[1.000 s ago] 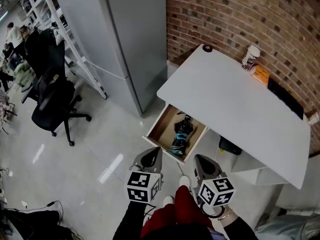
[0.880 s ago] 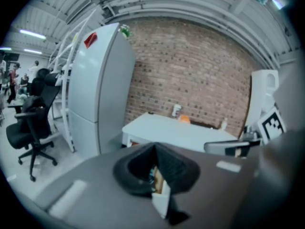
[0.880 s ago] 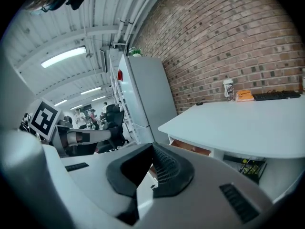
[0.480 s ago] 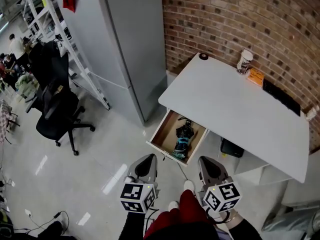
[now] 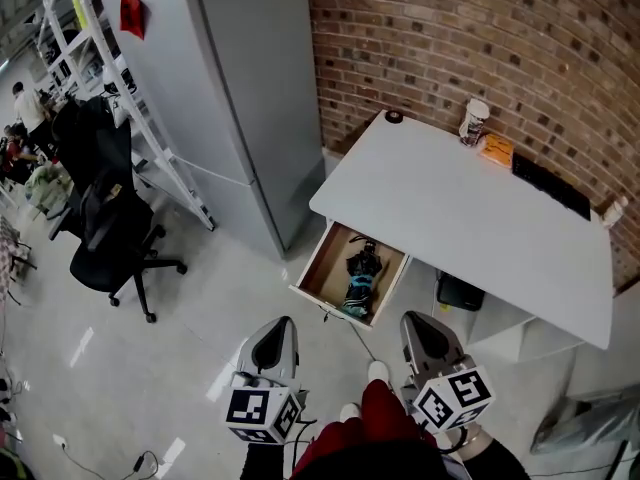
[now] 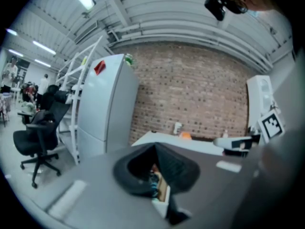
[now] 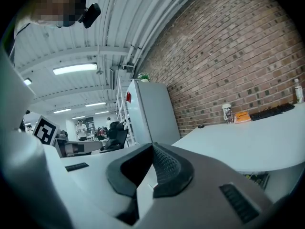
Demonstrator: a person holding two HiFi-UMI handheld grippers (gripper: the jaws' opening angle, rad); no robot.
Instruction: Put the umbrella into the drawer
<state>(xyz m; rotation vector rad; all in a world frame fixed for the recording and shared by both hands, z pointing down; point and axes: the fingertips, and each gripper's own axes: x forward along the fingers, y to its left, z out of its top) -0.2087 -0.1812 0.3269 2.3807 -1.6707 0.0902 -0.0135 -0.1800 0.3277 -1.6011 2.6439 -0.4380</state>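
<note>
Umbrella (image 5: 362, 276) lies in open drawer (image 5: 316, 270) under table (image 5: 470, 208), same as 1 s ago. L hand-held gripper (image 5: 276, 330) & R hand-held gripper (image 5: 420, 330): jaws closed, empty, now farther back from drawer.

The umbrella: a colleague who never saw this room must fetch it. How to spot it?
Find the white desk against the brick wall. A wooden drawer stands pulled open under its front edge; the umbrella lies inside, folded, black and teal, alone there.
</note>
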